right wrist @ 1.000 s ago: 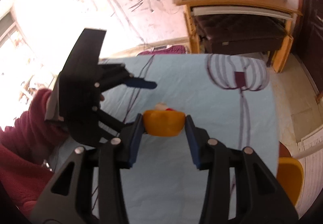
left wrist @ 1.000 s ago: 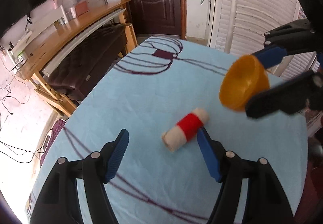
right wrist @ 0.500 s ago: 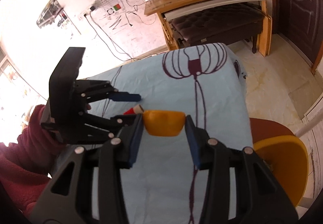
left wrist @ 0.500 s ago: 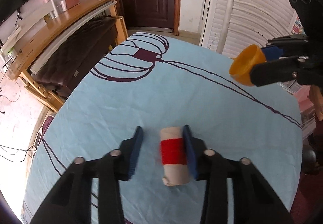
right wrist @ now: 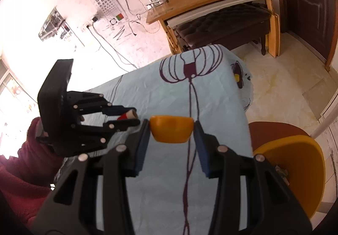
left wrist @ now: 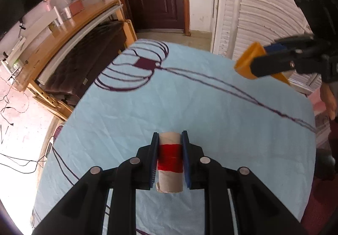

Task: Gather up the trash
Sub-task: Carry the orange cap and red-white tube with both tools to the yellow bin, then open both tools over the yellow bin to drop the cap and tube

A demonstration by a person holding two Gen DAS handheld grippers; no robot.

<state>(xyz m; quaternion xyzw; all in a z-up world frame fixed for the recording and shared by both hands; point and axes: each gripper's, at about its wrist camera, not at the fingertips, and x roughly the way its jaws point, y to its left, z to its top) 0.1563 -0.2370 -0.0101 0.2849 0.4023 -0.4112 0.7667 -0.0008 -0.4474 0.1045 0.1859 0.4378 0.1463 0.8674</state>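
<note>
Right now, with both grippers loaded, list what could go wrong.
1. The left gripper pinches the roll by its curved sides; it could slide out endwise.
2. The right gripper holds the bowl only across its rim; a tilt might drop it.
3. The grippers sit close together, so the drop-off could make them collide.

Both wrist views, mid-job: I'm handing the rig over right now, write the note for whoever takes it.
Left gripper: jaws shut on the cardboard roll with red band, gripped across the band. In the right wrist view it looks lifted off the blue tablecloth, though that is hard to confirm.
Right gripper: jaws shut on the orange bowl, held in the air above the cloth at the table's right side.
Done: roll and bowl both grasped.
Left: the roll is not yet in the bowl. Probably bring the two together and release the roll inside. No other trash shows on the cloth.
</note>
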